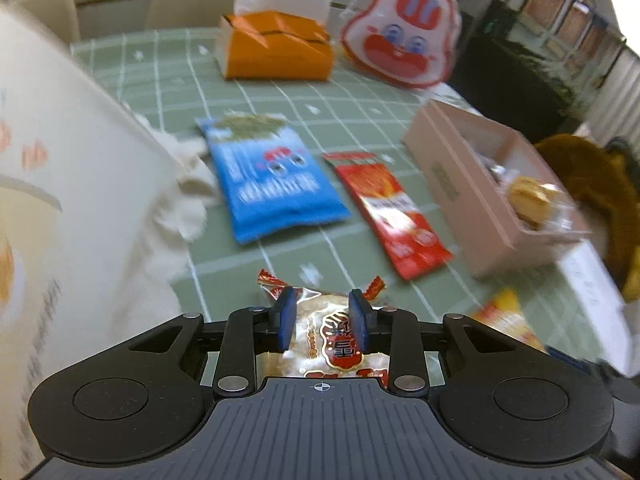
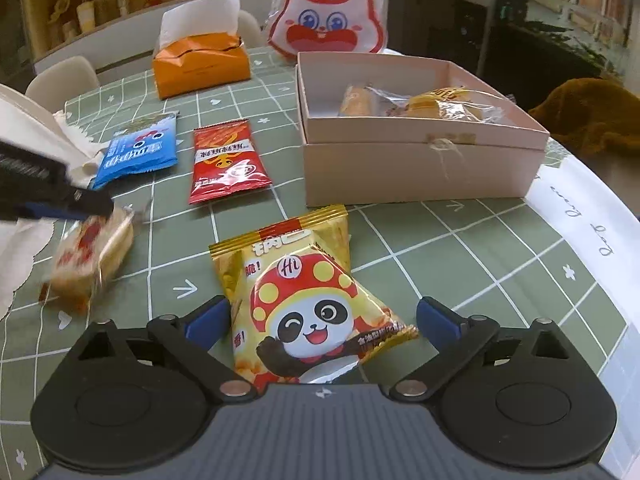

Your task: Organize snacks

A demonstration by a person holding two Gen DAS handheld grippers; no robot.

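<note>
My left gripper (image 1: 323,318) is shut on a clear-wrapped rice cake packet (image 1: 332,344) with red print, whose twisted ends stick out past both blue pads. In the right wrist view that packet (image 2: 92,256) is blurred under the left gripper (image 2: 60,200), just above the green checked tablecloth (image 2: 460,256). My right gripper (image 2: 324,316) stands wide open around a yellow panda snack packet (image 2: 296,280) that lies on the cloth; the right pad is clear of it. A blue packet (image 2: 138,152) and a red packet (image 2: 226,164) lie further back. The open pink box (image 2: 420,168) holds several wrapped pastries.
An orange tissue box (image 2: 200,64) and a rabbit-face bag (image 2: 328,12) stand at the far side. A cream printed bag (image 1: 60,200) and white cloth crowd the left. A brown furry thing (image 2: 592,112) sits right of the box. Chairs stand beyond the table.
</note>
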